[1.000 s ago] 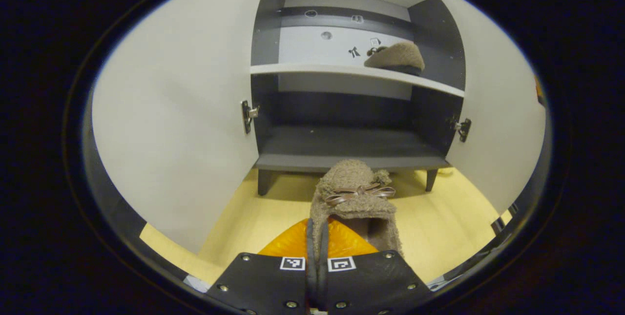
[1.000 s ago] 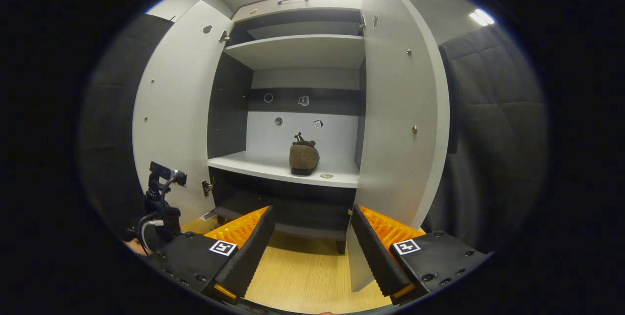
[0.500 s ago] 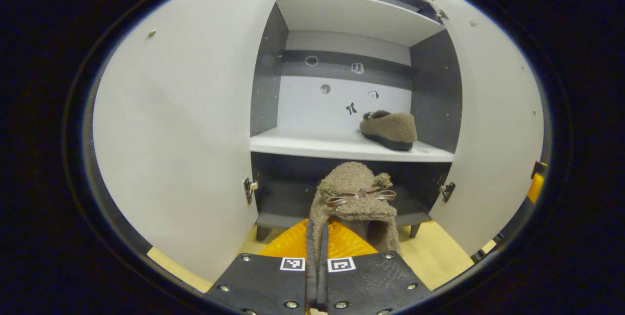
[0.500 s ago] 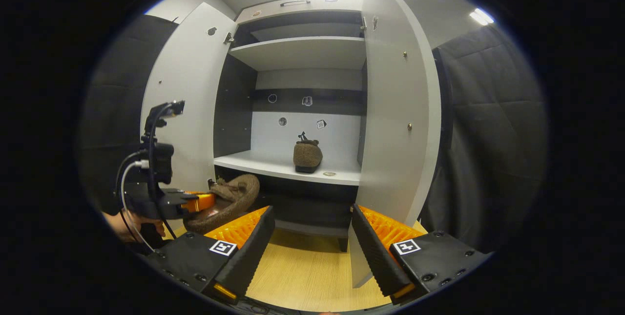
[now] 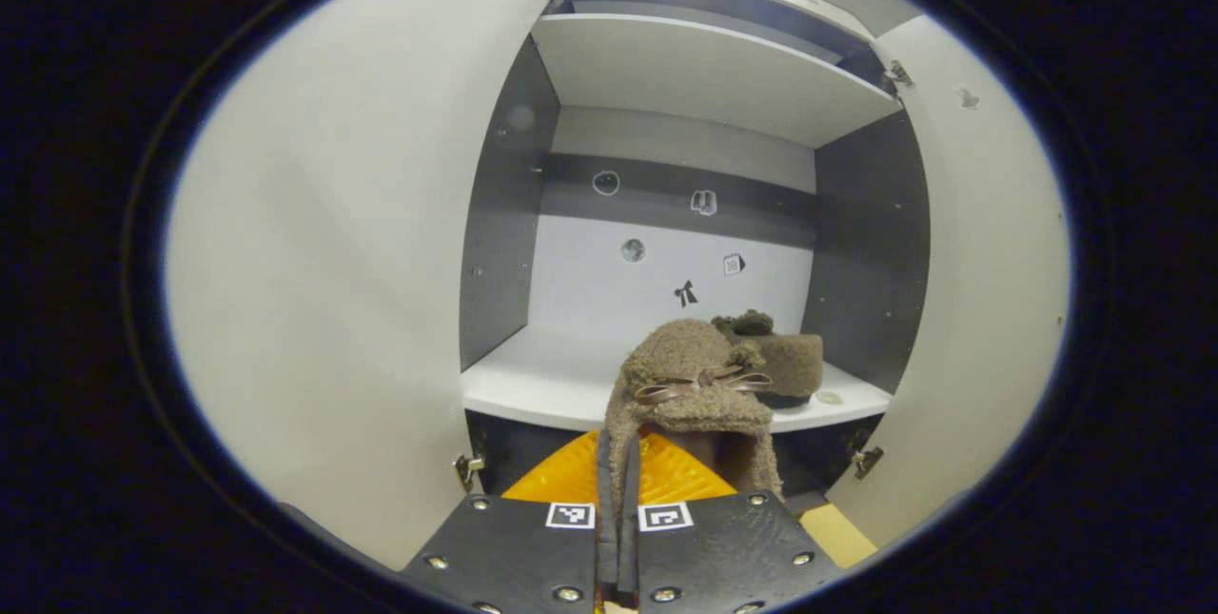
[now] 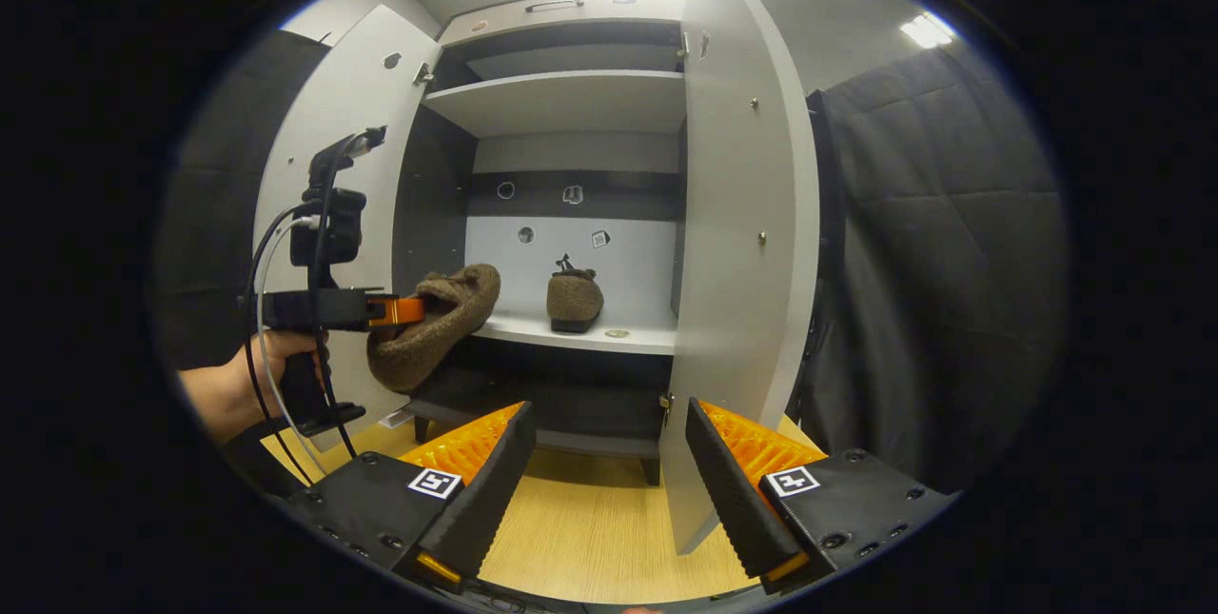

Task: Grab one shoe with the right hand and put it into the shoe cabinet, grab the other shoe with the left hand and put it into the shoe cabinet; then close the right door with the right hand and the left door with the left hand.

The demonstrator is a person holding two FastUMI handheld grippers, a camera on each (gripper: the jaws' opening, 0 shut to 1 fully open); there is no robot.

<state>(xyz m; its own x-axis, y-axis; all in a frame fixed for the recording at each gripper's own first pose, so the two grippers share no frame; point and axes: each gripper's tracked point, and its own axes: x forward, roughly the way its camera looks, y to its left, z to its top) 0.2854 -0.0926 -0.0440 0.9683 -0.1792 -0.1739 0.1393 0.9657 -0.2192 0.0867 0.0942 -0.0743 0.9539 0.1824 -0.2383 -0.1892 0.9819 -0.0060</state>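
My left gripper [image 5: 618, 490] is shut on the heel rim of a fuzzy brown slipper [image 5: 690, 386] with a small bow, held up in front of the middle shelf [image 5: 542, 386] of the open shoe cabinet. The right gripper view shows that gripper [image 6: 381, 311] in a hand, the slipper [image 6: 433, 326] hanging at shelf height by the left door [image 6: 357, 128]. The other slipper [image 6: 574, 298] stands on the right part of that shelf, also seen behind the held one [image 5: 785, 362]. My right gripper [image 6: 609, 481] is open and empty, low in front of the cabinet by the right door [image 6: 737, 243].
Both white doors stand wide open. A higher shelf [image 6: 561, 100] and a dark lower shelf [image 6: 561, 405] are bare. A small round disc [image 6: 617, 333] lies on the middle shelf. Pale wood floor [image 6: 590, 538] runs below; dark cloth wall [image 6: 933, 262] on the right.
My left gripper has lifted the slipper from floor level up to the middle shelf and moved nearer the cabinet. My right gripper stayed open and shifted slightly.
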